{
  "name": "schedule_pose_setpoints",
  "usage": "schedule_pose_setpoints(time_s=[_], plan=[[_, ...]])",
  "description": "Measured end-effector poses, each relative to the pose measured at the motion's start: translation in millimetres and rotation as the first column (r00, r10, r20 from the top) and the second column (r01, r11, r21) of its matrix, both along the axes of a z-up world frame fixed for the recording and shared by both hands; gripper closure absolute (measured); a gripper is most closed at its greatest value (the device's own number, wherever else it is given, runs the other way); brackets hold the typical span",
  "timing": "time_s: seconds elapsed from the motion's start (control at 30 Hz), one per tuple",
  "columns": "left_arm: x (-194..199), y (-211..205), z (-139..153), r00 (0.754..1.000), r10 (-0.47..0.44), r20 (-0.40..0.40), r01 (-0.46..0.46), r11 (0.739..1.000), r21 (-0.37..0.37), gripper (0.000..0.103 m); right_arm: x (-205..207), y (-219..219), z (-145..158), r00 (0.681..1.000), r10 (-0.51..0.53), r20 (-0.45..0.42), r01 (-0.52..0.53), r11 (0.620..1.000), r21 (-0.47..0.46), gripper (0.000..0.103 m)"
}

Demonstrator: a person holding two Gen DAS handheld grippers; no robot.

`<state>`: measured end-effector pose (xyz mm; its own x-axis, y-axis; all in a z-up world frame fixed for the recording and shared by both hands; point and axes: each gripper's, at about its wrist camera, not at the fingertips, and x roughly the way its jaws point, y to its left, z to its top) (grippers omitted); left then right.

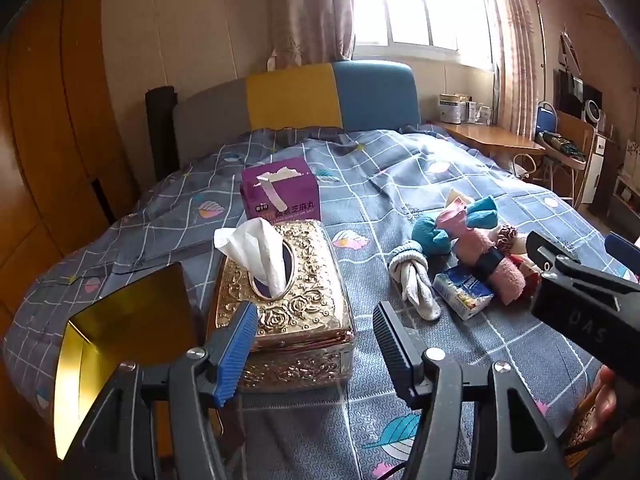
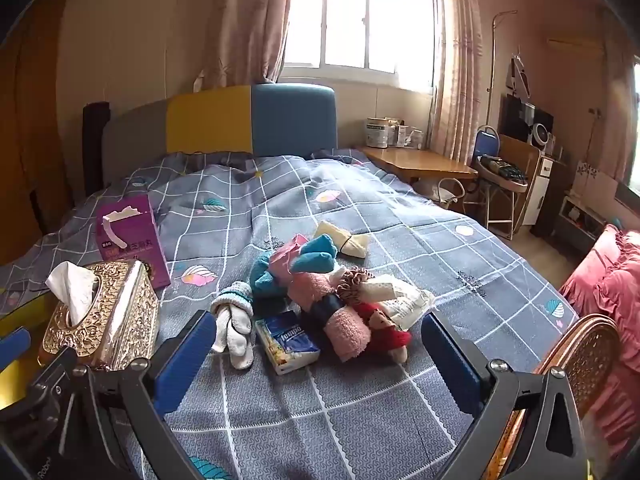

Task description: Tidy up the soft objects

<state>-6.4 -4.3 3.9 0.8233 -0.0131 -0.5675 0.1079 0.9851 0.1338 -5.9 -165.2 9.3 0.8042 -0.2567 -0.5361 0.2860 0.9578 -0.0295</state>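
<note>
Reaching with your wide-open right gripper (image 2: 316, 354), take the knotted white sock (image 2: 234, 326) just beside the gold tissue box (image 2: 120, 320); left gripper (image 1: 316, 344) hangs half-open, empty.

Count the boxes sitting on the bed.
3. The gold tissue box is nearest, at the left; the purple carton stands just behind it; the yellow box, open, lies left of the gold one. The sock pile may hide more.

Daylight floods through the far window (image 2: 360, 20) between pink curtains (image 2: 248, 20). A wooden side table (image 2: 420, 160) stands right of the bed (image 2: 360, 208).
</note>
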Motion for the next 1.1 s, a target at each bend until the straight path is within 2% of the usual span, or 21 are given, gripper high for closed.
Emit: schedule_pose_setpoints(time_s=[0.03,0.07,0.13,0.17,0.27,1.1], plan=[[-3,-1,1,1.000,-0.006,0.010,0.006,1.000,0.003,0.042,0,0,0,1.000,0.001,0.001,-0.001,1.000,-0.007,0.000],[3,7,-1,1.000,0.015,-0.027,-0.016,1.000,-0.026,0.042,-1,0,1,1.000,0.001,0.003,-0.001,1.000,-0.013,0.000],[2,11,1,1.000,0.014,-0.024,-0.015,0.999,-0.030,0.042,7,2,0,1.000,-0.004,-0.023,0.003,1.000,-0.028,0.000],[5,8,-2,1.000,0.015,-0.023,-0.015,1.000,-0.007,0.042,9,-1,-2,1.000,-0.004,-0.018,0.003,1.000,-0.015,0.000],[4,8,1,1.000,0.027,-0.014,-0.028,1.000,-0.008,0.042,-1,1,3,1.000,-0.005,0.016,0.006,1.000,-0.029,0.000],[-3,16,14,0.999,0.048,0.011,-0.048,0.998,-0.027,0.042,-5,10,14,0.999,0.004,0.040,-0.002,0.999,-0.045,0.000]])
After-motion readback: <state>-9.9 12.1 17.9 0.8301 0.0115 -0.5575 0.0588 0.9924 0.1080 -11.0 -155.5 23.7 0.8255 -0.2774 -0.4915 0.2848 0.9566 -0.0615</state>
